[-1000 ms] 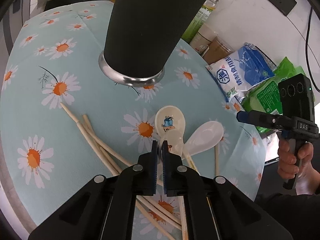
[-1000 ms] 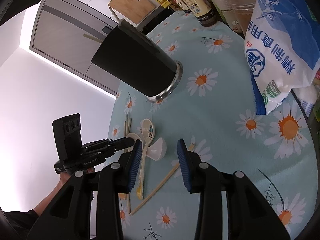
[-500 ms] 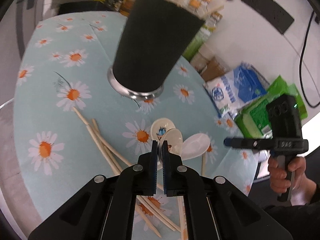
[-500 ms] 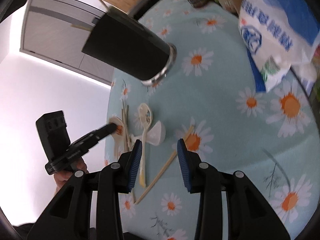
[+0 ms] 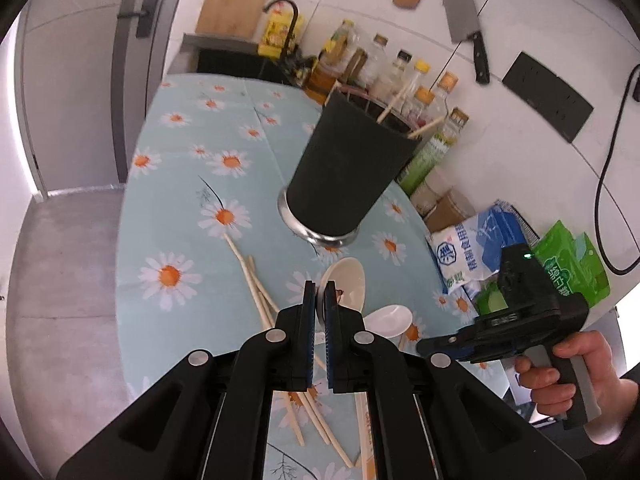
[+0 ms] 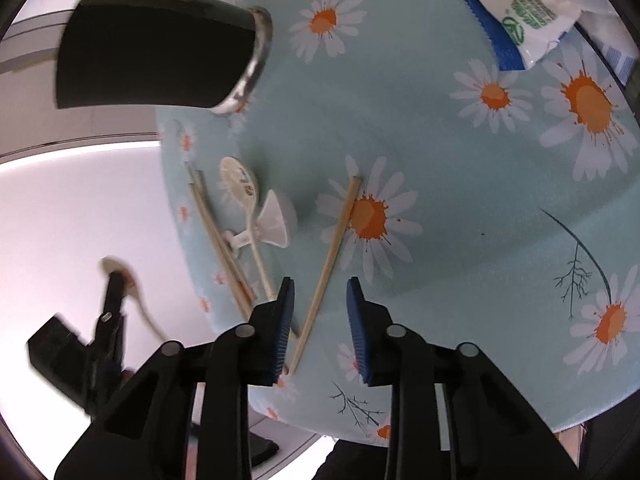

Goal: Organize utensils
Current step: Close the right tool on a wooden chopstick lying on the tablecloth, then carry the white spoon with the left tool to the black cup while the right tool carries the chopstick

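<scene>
Lifted since 1 s ago: left hand-held gripper (image 5: 319, 300) now well above desk (image 5: 180, 184), carrying ceramic soup spoon (image 5: 347, 284), pinched at handle betw. nearly closed blue ribbed pads. Right hand-held gripper (image 6: 320, 320) lowered toward desk, jaws wide, empty, straddling single wooden chopstick (image 6: 328, 264).

Step in hand, as judged: spoon into black utensil cup (image 5: 352, 176). Best done w/ spoon raised clear of rim, handle pointed down, released only once inside; glazed ceramic, slick, so firm grip needed. Chopstick tips already poking out of cup, so aim for free gap.

Left on desk: second decorated spoon (image 6: 240, 184), white spoon (image 6: 276, 218) lying across its handle, loose chopstick pair (image 6: 220, 240) beside them. Chopsticks thin, pale, round-ish, apt to roll. Cup matte black, tapered, w/ shiny metal base ring. Tablecloth smooth, pale blue w/ daisy print. Plastic salt bag (image 5: 476, 248) near desk edge.
</scene>
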{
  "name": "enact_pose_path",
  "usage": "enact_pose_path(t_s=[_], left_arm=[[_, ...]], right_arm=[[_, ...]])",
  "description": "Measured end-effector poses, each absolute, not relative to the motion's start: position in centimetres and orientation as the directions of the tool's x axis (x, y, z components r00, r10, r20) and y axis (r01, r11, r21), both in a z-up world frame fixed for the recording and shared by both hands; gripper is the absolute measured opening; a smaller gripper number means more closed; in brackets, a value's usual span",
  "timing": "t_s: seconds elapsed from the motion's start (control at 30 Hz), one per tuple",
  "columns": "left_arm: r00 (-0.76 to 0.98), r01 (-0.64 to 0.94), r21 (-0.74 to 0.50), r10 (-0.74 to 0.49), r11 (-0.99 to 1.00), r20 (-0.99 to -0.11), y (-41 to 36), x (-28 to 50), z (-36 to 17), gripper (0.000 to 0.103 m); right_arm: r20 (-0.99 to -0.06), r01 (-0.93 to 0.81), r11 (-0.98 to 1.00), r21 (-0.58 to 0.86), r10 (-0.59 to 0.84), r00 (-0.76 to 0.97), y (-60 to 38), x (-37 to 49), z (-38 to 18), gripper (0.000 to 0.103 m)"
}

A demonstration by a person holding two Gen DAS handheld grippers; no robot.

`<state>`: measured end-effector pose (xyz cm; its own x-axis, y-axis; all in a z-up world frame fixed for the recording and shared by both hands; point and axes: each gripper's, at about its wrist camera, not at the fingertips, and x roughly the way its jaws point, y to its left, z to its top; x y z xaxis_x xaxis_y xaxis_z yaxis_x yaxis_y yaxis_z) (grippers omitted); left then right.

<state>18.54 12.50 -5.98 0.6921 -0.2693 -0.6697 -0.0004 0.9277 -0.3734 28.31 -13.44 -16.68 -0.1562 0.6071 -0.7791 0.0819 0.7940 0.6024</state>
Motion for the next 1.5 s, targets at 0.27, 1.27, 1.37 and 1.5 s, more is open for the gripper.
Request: enact_pose_path(t_s=[0.27, 1.27, 1.37, 1.5], left_arm=[[0.746, 0.051, -0.354, -0.272, 0.934, -0.609, 15.2, 16.6, -5.0, 0.003], [0.702, 0.246, -0.412, -0.454, 0.877, -0.549, 20.1, 18.3, -6.5, 0.003], [0.704, 0.249, -0.399, -0.448, 0.883, -0.551, 19.3, 19.1, -6.1, 0.003], [0.709, 0.24, -0.383, -0.43, 0.892, -0.558, 18.0, 20.1, -5.7, 0.003]], right_arm=[[-0.907, 0.114, 0.912, 0.395, 0.407, -0.112, -9.7, 26.9, -15.8, 0.02], [-0.999, 0.235, 0.971, 0.047, 0.048, -0.001, -5.8, 27.0, -15.4, 0.005], [-0.997, 0.217, 0.974, 0.067, 0.059, 0.039, -6.8, 26.7, -14.3, 0.005], [-0.991, 0.187, 0.976, 0.111, 0.096, 0.089, -8.1, 25.9, -12.5, 0.005]])
